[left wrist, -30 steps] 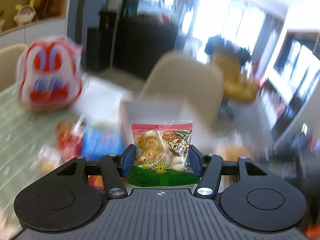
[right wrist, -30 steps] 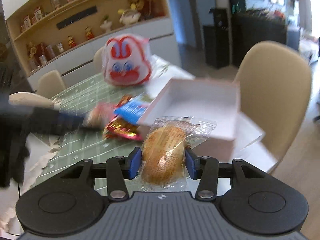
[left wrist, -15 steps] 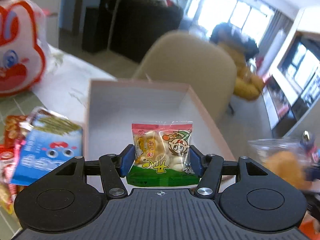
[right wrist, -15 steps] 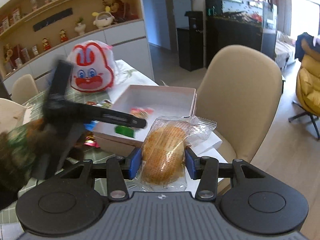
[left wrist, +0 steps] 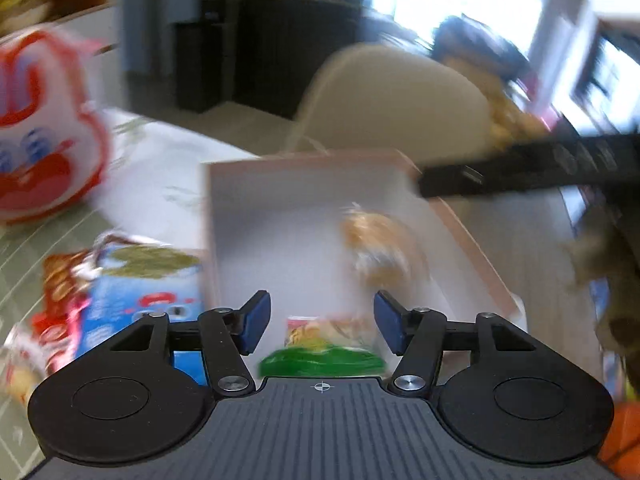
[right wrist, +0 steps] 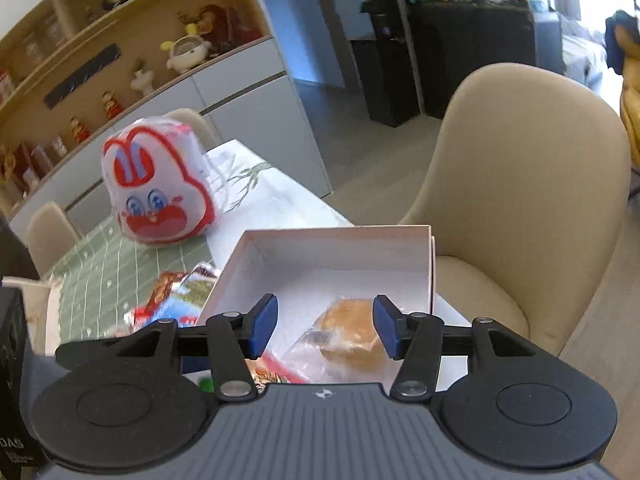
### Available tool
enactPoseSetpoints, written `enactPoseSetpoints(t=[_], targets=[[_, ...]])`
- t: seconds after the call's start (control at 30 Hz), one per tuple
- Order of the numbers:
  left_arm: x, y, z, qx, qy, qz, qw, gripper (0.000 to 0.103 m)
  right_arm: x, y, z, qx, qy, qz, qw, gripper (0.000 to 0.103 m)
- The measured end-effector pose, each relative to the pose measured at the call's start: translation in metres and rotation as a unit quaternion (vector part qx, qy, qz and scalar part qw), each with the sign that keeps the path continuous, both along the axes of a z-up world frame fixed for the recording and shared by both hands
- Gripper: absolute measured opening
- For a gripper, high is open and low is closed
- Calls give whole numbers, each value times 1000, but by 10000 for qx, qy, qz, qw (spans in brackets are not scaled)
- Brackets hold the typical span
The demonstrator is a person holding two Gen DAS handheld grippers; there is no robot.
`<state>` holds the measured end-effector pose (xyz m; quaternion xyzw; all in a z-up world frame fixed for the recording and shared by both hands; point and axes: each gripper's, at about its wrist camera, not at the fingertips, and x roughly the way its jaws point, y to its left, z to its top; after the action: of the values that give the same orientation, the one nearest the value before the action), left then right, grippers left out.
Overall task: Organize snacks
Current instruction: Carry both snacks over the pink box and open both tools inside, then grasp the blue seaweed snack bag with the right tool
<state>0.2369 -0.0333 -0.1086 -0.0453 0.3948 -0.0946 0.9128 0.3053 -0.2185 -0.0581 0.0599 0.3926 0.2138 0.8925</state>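
A white open box with pink rim sits on the table; it also shows in the right wrist view. My left gripper is open above the box's near part, with a green and red snack pack loose below it. My right gripper is open over the box, with a wrapped golden bun lying in the box below it. The bun is blurred in the left wrist view. The snack pack's red edge shows beside the bun.
A red and white rabbit bag stands on the green tablecloth. Blue and red snack packs lie left of the box. A beige chair stands behind the box. The right gripper's black arm crosses the left wrist view.
Both grippers have opened and let go over the box. The snack pack and the bun have dropped into it. Both grippers moved closer to the box.
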Motion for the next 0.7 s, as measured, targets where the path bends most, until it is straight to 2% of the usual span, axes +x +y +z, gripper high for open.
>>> enactPoseSetpoints(t=[0.07, 0.17, 0.27, 0.4, 0.53, 0.63, 0.7], targets=[[-3, 15, 7, -454, -135, 205, 9987, 62, 0, 0, 1, -97, -88, -59, 9999, 60], [-14, 39, 16, -1111, -348, 528, 9918, 62, -3, 3, 1, -336, -206, -89, 9992, 61], [-30, 65, 26, -1357, -463, 929, 9853, 62, -9, 9, 6, -613, -380, -57, 9974, 61], [-39, 111, 38, -1324, -362, 1595, 9776, 62, -15, 33, 31, -916, -855, 158, 9920, 61], [-48, 160, 58, -1252, -499, 2206, 9660, 62, -15, 68, 76, -912, -1395, 410, 9852, 70], [-52, 191, 74, -1036, -604, 2477, 9614, 62, -6, 99, 114, -607, -1372, 621, 9867, 72], [-53, 209, 80, -877, -665, 2697, 9567, 62, 6, 119, 130, -296, -1081, 762, 9908, 75]])
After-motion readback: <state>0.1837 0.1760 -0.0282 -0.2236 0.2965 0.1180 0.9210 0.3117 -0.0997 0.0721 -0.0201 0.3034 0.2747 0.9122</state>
